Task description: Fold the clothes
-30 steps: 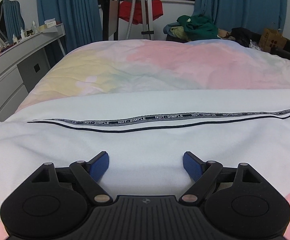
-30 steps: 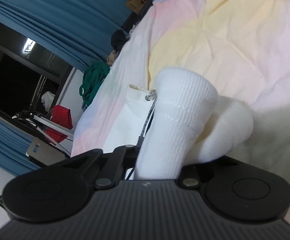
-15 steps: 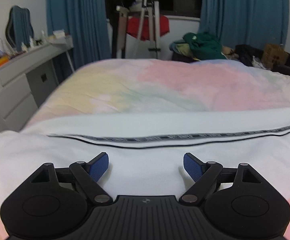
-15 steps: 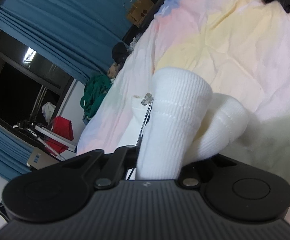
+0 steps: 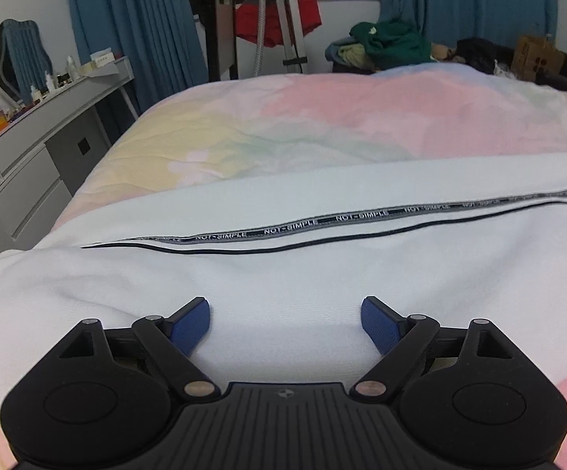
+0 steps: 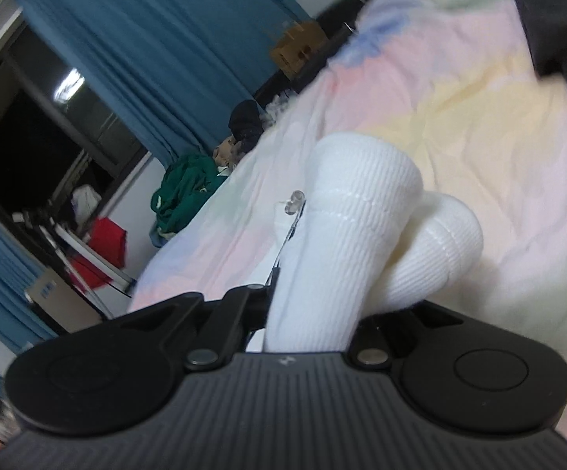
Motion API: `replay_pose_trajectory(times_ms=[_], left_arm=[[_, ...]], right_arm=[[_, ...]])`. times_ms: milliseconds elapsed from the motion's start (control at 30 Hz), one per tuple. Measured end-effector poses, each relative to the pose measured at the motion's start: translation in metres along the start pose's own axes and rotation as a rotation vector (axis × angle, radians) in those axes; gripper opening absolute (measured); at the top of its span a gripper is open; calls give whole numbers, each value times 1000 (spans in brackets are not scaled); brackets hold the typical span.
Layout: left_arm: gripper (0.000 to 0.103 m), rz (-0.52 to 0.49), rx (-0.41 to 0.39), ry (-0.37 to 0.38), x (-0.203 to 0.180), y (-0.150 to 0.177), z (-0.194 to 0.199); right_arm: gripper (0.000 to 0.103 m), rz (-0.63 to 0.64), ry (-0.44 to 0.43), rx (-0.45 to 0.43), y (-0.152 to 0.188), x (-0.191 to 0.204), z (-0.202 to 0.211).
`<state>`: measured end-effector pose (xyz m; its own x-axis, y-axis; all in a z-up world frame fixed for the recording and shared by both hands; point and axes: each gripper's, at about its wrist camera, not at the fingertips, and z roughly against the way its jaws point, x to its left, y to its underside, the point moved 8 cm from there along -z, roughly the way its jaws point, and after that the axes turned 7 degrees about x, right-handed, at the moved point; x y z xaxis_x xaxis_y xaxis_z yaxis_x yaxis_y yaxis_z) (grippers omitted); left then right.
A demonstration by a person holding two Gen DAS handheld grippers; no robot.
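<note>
Left gripper (image 5: 285, 323) wide open, empty, over white garment (image 5: 322, 274) on bed (image 5: 322, 125), nearer than before. Right gripper (image 6: 315, 313) clamped on ribbed cuff (image 6: 346, 235) at 12 o'clock (view tilted further); fold underway.

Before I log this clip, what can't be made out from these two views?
- Right gripper fingertips: right wrist view, buried in the white ribbed cuff.
- Garment type: left wrist view, the white garment runs past both side edges.
- Dresser bottles: too small.
- Room behind the cuff: motion-blurred.
</note>
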<state>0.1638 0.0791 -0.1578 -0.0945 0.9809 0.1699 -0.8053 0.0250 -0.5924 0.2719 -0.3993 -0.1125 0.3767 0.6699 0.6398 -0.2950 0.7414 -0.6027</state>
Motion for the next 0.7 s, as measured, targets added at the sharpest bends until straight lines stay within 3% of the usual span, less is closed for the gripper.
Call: replay_pose_trajectory(times_ms=[267, 400, 533, 633, 700], left_arm=[[86, 1, 6, 30, 3, -4, 5], [86, 5, -19, 80, 5, -10, 21], [86, 107, -109, 145, 27, -20, 53], [87, 209, -173, 169, 55, -26, 75], [87, 271, -193, 156, 75, -26, 81]], right_arm=[[10, 208, 64, -129, 4, 51, 22], [10, 456, 42, -251, 19, 111, 51], [10, 732, -92, -352, 73, 188, 87], [10, 944, -188, -342, 137, 232, 101], [10, 1083, -232, -274, 186, 249, 99]])
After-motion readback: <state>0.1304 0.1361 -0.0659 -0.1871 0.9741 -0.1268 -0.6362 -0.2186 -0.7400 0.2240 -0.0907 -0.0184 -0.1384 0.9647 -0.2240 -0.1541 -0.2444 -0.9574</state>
